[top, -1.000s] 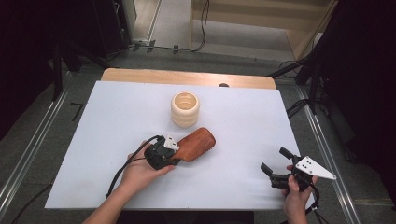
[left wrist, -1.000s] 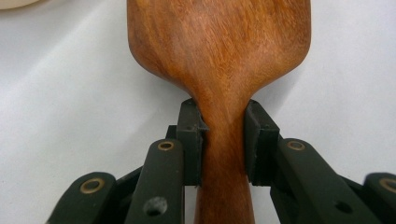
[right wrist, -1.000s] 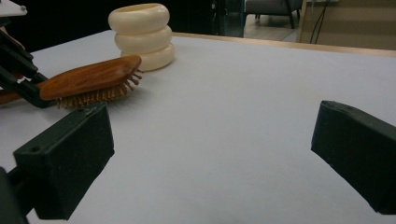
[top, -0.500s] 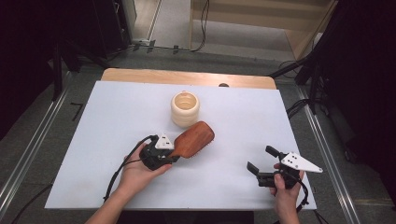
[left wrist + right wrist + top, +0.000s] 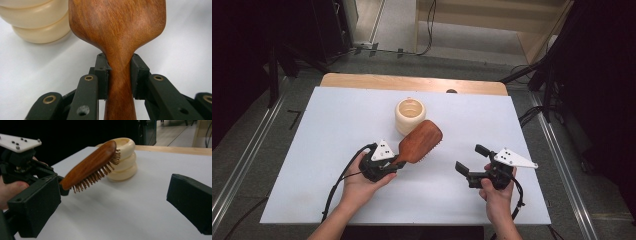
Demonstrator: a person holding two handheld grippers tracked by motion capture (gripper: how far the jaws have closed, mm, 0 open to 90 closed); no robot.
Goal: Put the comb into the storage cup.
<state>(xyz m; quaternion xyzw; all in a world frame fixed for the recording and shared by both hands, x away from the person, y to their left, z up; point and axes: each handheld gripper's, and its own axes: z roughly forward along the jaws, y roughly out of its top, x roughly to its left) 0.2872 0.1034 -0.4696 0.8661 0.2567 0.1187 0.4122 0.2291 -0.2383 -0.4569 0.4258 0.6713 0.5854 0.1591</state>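
Left tool [image 5: 384, 162]: jaws clamped on the narrow neck of the reddish-brown wooden paddle hairbrush [image 5: 420, 141], one black pad [image 5: 102, 75] pressed on each side of the handle just below where it flares into the head, no gap visible in the left gripper view. The person's left hand [image 5: 359, 182] wraps the tool body; the cable trails back toward the near edge. Brush is held off the white surface [image 5: 337, 120], head tilted up and away from the hand, smooth wood back facing up, bristles [image 5: 96, 176] facing down and toward the right side. Bristles look brown, short, evenly spaced. The tip of the brush head sits just beside the rim of the cream ribbed round container [image 5: 410, 115], overlapping it from the right gripper view; cannot tell whether they touch. The container stands upright near the middle of the surface, three stacked bulging rings, open top. Right tool [image 5: 474, 162]: jaws spread wide, nothing between them, held in the person's right hand [image 5: 498, 192] toward the near right part of the surface, well apart from the brush and pointing toward it. Cannot tell whether it hovers or rests on the surface. Grey three-cornered plate [image 5: 513, 159] on top of it. Wood grain on the brush back is clean, with a slight sheen.
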